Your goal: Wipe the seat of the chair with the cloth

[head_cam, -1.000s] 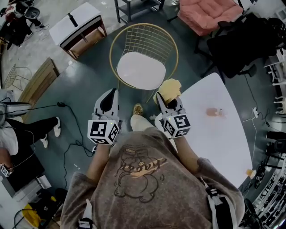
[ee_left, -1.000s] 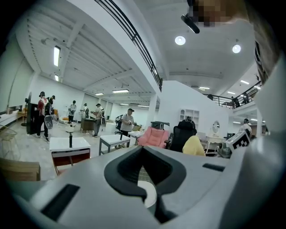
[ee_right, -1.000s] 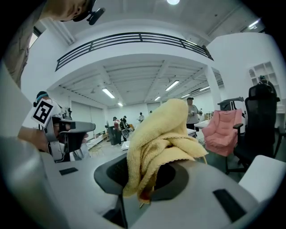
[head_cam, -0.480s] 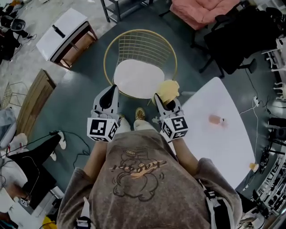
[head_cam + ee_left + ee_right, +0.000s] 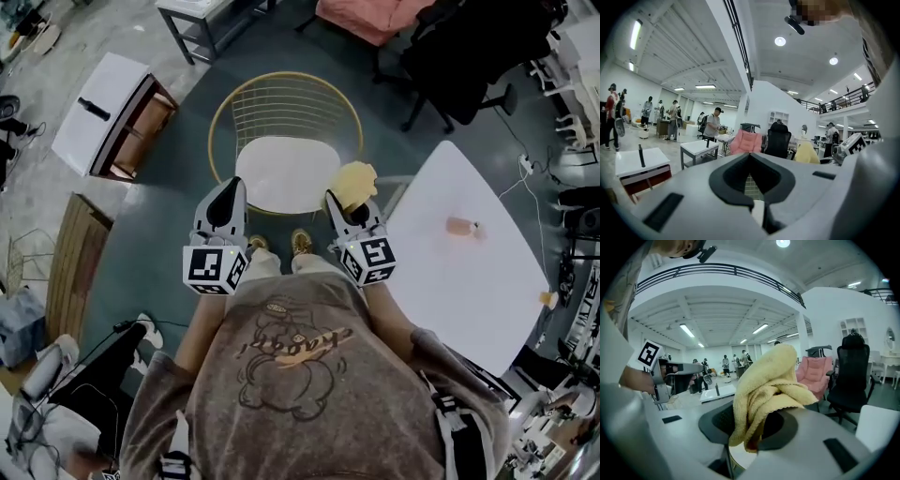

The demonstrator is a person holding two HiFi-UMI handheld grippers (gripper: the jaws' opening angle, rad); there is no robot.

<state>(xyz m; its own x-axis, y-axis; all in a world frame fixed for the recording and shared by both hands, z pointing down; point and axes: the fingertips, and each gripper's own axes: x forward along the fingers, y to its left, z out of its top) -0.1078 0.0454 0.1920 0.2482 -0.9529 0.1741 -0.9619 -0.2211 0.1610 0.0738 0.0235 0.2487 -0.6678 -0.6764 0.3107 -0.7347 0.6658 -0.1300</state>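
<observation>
The person stands closer to the chair than a second ago. In the head view the white seat (image 5: 284,173) has slid down the frame toward the two grippers. Its front edge now lies just above the person's shoes (image 5: 300,242), where a band of dark floor separated them before. Both grippers keep the same raised, forward-pointing pose throughout, so the change is one of approach, not of wiping. By this reading, the seat is now within reach and the wipe itself has not begun.

The right gripper (image 5: 341,204) has its fingers clamped on the yellow cloth (image 5: 356,181), which its own view shows pinched between the dark pads. The cloth sits just right of centre in the head view, over the seat's right edge in the picture and apparently above it, not touching. It is a bunched lump with no clear length. It rises out of the jaws and leans toward the upper right.

The left gripper (image 5: 231,195) has its fingers pressed together on nothing. Only the chair's gold wire back (image 5: 286,108) shows through the hollow between its pads.

The seat is an oval with its long axis running left to right across the frame. The backrest is on the upper side and the open front faces the person. A white table (image 5: 459,272) stands at the right.
</observation>
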